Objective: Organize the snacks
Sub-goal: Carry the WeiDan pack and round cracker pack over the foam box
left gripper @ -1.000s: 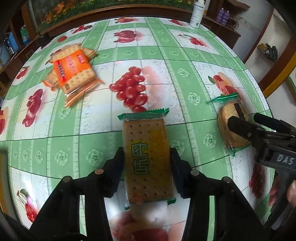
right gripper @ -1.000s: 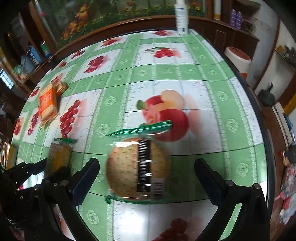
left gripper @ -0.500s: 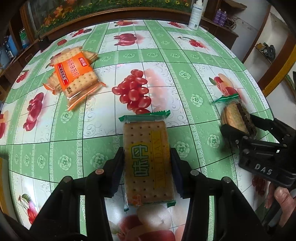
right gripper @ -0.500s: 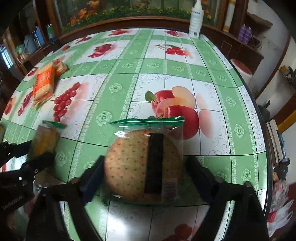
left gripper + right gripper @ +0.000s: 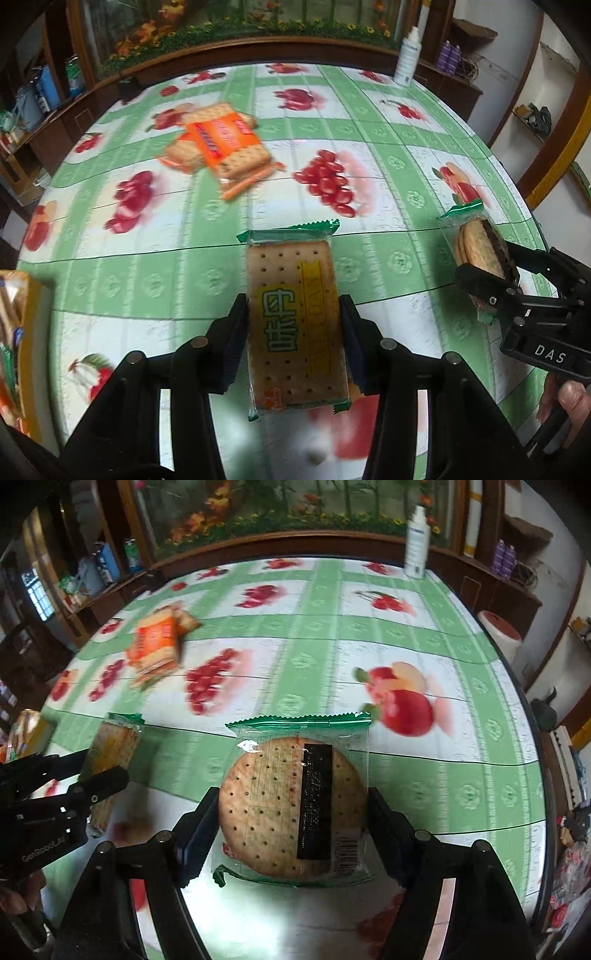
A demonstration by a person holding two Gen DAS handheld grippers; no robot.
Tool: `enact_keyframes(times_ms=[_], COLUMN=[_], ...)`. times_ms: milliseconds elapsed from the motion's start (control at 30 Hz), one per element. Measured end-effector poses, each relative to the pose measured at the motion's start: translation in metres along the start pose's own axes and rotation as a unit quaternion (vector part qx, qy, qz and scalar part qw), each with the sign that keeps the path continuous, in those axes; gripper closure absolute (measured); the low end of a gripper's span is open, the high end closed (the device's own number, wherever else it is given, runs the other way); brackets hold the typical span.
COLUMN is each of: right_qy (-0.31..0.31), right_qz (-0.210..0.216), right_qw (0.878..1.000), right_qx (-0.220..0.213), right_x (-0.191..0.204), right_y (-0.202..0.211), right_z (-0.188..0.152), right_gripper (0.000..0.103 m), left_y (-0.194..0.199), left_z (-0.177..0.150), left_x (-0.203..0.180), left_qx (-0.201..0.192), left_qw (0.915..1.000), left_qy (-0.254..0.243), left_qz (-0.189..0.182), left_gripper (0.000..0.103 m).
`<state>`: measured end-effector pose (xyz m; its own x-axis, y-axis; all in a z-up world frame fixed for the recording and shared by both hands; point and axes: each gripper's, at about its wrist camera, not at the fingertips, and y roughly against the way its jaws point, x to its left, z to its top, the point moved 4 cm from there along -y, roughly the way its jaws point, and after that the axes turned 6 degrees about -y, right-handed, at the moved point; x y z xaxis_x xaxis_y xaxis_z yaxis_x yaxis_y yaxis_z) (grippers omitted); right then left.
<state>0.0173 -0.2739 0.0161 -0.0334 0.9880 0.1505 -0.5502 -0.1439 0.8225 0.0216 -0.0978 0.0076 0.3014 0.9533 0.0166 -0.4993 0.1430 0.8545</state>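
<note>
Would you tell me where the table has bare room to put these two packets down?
Bare tablecloth spans the middle and far right, between the orange cracker stack and white bottle. It is crowded at that stack and near the left edge by more packets.

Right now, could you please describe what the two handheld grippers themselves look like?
Both are matte black plastic with angular, open-framed linkages. The left gripper has round silver rivets at its joints and dark blue-black pads on its fingers. The right gripper is built the same. Seen from the side, the left body reads "GenRobot.AI" in white, and the right one reads "DAS".
</note>
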Motion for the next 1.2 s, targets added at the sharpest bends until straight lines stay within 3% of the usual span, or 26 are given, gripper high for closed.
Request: enact_keyframes(times_ms=[733, 967, 1200], right_qy=[0.118, 0.170, 0.240], right_qz=[0.077, 0.108, 0.144], right_qw=[0.990, 0.979, 0.960], right_qx=[-0.001, -0.008, -0.007], right_x=[0.162, 0.233, 0.320], right_y=[-0.001, 0.005, 0.005], right_z=[-0.001, 0.003, 0.004], right_gripper=[0.027, 0.027, 0.027], left_y=[0.072, 0.114, 0.153], left_z=[-0.058, -0.085, -0.134], left_x=[0.119, 0.174, 0.249], left_qx=[-0.046, -0.068, -0.076], left_qw=[0.9948, 0.9893, 0.9772], left_qy=[0.081, 0.117, 0.174], left_qz=[0.041, 0.055, 0.095], left_gripper=[0.054, 0.054, 0.054])
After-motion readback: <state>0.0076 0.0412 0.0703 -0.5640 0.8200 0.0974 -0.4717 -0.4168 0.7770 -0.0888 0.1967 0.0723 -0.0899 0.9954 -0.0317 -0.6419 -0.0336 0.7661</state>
